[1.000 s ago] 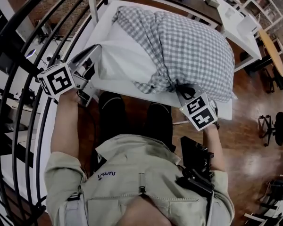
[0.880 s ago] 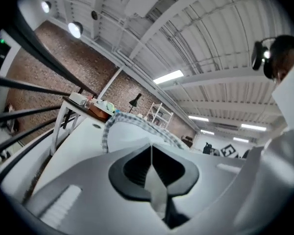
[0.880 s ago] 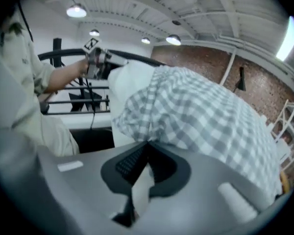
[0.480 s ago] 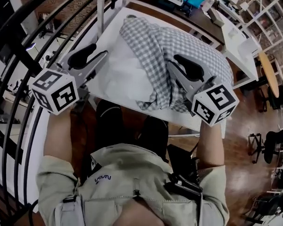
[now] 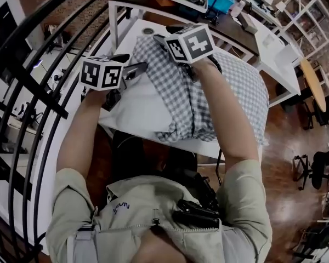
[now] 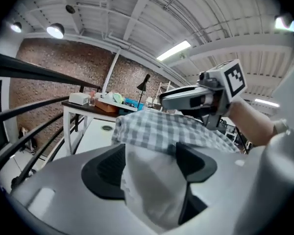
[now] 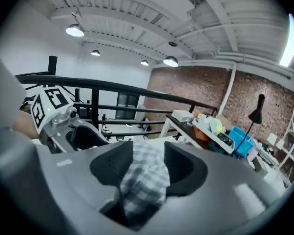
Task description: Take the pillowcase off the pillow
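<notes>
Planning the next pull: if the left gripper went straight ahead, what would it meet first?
The left gripper, jaws opening, already has the white pillow between them; just beyond is probably the bunched pillowcase.

Left: railing [image 5: 30,84] runs just beside the bench [image 5: 132,40]; narrow gap only.
Far edge: cluttered desk [image 5: 156,1] stands close behind the bench; no passage.
Bench top: pillow [image 5: 137,100] and pillowcase [image 5: 241,86] cover most; far left corner bare.
Right: open floor [image 5: 296,141]; second table [image 5: 279,43] near the far corner.
</notes>
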Demonstrator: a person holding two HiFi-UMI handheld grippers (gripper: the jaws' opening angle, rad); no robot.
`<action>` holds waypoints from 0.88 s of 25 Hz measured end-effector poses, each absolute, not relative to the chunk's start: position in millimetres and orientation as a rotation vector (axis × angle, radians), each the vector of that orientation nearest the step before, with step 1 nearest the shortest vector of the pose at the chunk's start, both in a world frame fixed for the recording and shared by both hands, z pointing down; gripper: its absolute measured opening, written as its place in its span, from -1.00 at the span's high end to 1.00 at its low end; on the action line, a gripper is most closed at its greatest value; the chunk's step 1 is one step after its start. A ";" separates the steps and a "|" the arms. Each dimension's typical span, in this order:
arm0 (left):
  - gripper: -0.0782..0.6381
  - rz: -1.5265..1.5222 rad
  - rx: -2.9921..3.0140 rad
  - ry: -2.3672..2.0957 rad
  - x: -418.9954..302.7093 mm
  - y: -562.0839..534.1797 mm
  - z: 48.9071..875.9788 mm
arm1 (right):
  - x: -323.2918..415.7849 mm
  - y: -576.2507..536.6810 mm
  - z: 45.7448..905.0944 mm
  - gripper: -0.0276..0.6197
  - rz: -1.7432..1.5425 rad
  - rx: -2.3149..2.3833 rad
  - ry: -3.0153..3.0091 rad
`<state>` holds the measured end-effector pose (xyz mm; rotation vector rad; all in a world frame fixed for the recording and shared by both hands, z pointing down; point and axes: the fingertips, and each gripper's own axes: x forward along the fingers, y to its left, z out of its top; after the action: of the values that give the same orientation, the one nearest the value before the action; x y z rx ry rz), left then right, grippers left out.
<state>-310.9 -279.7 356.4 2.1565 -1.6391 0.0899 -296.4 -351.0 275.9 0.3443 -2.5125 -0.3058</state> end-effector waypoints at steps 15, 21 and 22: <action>0.71 0.290 2.367 -1.794 -275.9 -245.0 326.2 | -303.3 -387.2 274.9 0.90 -0.488 0.491 -2.384; 0.73 0.211 2.471 -1.882 -267.0 -203.2 292.7 | -258.6 -450.3 235.6 0.90 -0.725 0.739 -2.237; 0.73 0.184 2.477 -1.889 -267.5 -196.7 288.7 | -245.9 -461.4 237.6 0.90 -0.720 0.766 -2.205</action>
<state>-267.5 -196.7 288.7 2.4774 -1.8888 0.1843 -245.9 -461.4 237.6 0.7659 -2.2055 -0.7195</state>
